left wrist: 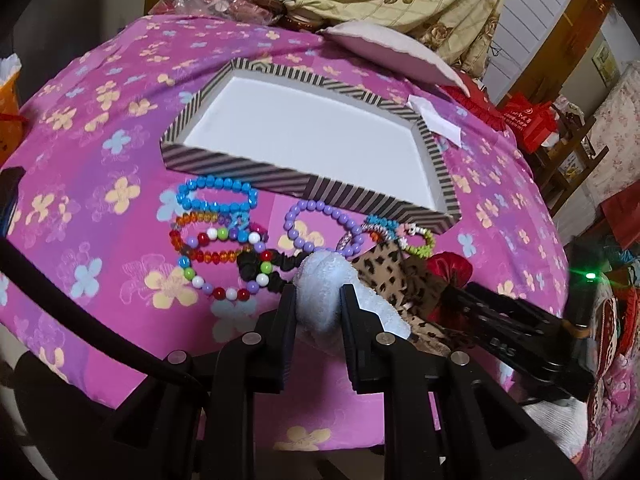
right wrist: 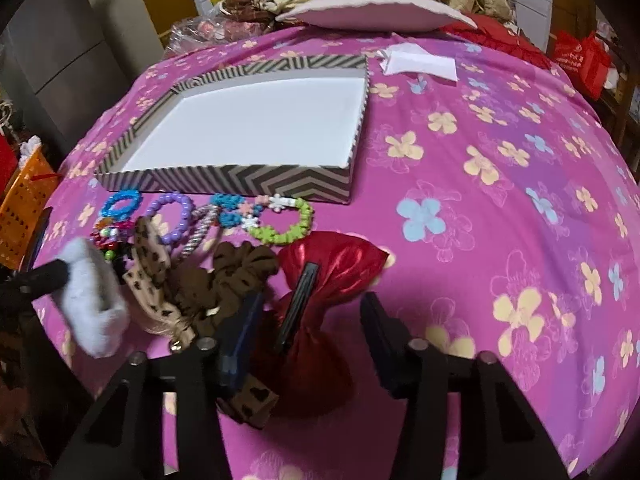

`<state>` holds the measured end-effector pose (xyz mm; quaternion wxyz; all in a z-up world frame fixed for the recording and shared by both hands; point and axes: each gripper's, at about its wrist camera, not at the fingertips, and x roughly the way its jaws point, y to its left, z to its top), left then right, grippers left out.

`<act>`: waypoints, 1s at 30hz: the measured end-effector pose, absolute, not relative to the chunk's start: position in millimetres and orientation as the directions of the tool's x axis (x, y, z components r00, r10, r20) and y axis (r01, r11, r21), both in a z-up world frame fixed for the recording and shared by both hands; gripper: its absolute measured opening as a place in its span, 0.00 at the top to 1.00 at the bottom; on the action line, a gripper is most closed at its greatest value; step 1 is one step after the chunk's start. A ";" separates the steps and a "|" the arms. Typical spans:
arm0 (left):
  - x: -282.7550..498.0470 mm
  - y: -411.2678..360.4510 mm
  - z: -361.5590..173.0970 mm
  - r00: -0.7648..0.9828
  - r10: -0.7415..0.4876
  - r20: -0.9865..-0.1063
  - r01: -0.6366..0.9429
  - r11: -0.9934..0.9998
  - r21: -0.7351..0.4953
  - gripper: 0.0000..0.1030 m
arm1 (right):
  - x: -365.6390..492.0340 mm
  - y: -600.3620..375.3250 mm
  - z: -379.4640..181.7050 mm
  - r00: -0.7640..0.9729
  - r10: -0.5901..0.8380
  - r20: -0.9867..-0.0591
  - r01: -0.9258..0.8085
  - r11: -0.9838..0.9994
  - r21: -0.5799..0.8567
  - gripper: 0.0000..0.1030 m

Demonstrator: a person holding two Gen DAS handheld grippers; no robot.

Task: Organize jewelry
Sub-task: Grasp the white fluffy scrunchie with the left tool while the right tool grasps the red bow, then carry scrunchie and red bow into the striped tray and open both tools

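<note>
The pink floral bedcover (right wrist: pixel 500 152) carries everything, and its soft surface gives no firm backing for a pinch. On it sits the striped tray (right wrist: pixel 224 184), shallow and white inside, with nothing in it.

Just in front of the tray's near wall lies the jewelry. From left to right these are a blue bead bracelet (left wrist: pixel 218 196), a multicolour bead bracelet (left wrist: pixel 224 264), a purple bead bracelet (left wrist: pixel 320 226) and a green flower bracelet (right wrist: pixel 288 222). Several overlap or touch.

Nearer the grippers lie the fabric pieces: a red satin scrunchie (right wrist: pixel 332 264), a brown scrunchie (right wrist: pixel 236 276) and a leopard-print scrunchie (right wrist: pixel 154 272).

The left gripper (left wrist: pixel 318 304) is clamped on the pale blue fluffy scrunchie (left wrist: pixel 324 280), held clear of the cover. The right gripper (right wrist: pixel 332 312) straddles the red satin scrunchie. One finger presses into the satin and the other stands apart from it, so no grip is formed.

Risks, in my judgement:
- Satin is slick and bunched, so a partial pinch could slip.
- The brown scrunchie touches the red one and could drag along.
- Carrying either piece over the bracelets could snag the overlapping strands and scatter them.
</note>
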<state>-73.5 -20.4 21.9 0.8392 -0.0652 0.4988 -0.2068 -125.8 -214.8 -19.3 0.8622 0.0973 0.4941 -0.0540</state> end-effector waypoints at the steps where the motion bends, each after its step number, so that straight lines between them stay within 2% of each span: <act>1: -73.3 -20.1 23.7 0.420 -0.411 -0.809 0.282 0.906 -0.314 0.71 | -124.9 -215.5 -22.1 0.501 0.010 -0.865 0.188 0.975 0.120 0.63; 4: -71.5 -19.4 26.6 0.424 -0.407 -0.809 0.279 0.909 -0.311 0.71 | -127.3 -216.7 -22.8 0.513 0.005 -0.858 0.184 0.976 0.115 0.69; 6: -70.4 -18.9 27.5 0.425 -0.405 -0.809 0.274 0.910 -0.312 0.71 | -129.6 -218.9 -22.6 0.513 0.027 -0.858 0.175 0.975 0.136 0.79; 10: -68.2 -19.6 33.3 0.432 -0.410 -0.803 0.274 0.908 -0.317 0.71 | -134.1 -223.7 -16.0 0.524 0.024 -0.851 0.175 0.975 0.135 0.82; 14: -64.1 -22.6 43.5 0.450 -0.408 -0.795 0.278 0.909 -0.309 0.71 | -136.1 -228.4 -6.6 0.551 0.033 -0.834 0.161 0.976 0.146 0.90; 17: -62.0 -23.5 50.1 0.465 -0.406 -0.787 0.281 0.911 -0.303 0.71 | -136.6 -230.4 -3.8 0.553 0.031 -0.833 0.159 0.977 0.142 0.90; 20: -61.1 -21.7 52.7 0.472 -0.407 -0.782 0.277 0.911 -0.306 0.71 | -137.0 -233.3 -3.5 0.552 0.080 -0.830 0.159 0.967 0.199 0.90; 22: -60.8 -21.4 51.7 0.468 -0.408 -0.784 0.273 0.910 -0.311 0.71 | -134.5 -230.2 -5.6 0.544 0.068 -0.837 0.159 0.970 0.182 0.86; 24: -60.9 -21.8 49.5 0.461 -0.408 -0.788 0.270 0.911 -0.313 0.71 | -129.7 -225.7 -12.3 0.519 0.059 -0.853 0.153 0.975 0.161 0.77; 25: -61.0 -21.7 49.0 0.459 -0.407 -0.789 0.270 0.911 -0.313 0.70 | -127.7 -225.0 -16.2 0.507 0.053 -0.860 0.156 0.976 0.152 0.76; 28: -61.6 -21.7 47.6 0.456 -0.404 -0.793 0.267 0.912 -0.311 0.70 | -124.5 -224.3 -22.7 0.513 0.050 -0.857 0.153 0.977 0.148 0.76; 30: -60.6 -21.6 47.6 0.456 -0.401 -0.794 0.264 0.913 -0.310 0.70 | -124.1 -224.5 -22.6 0.518 0.060 -0.853 0.141 0.978 0.154 0.84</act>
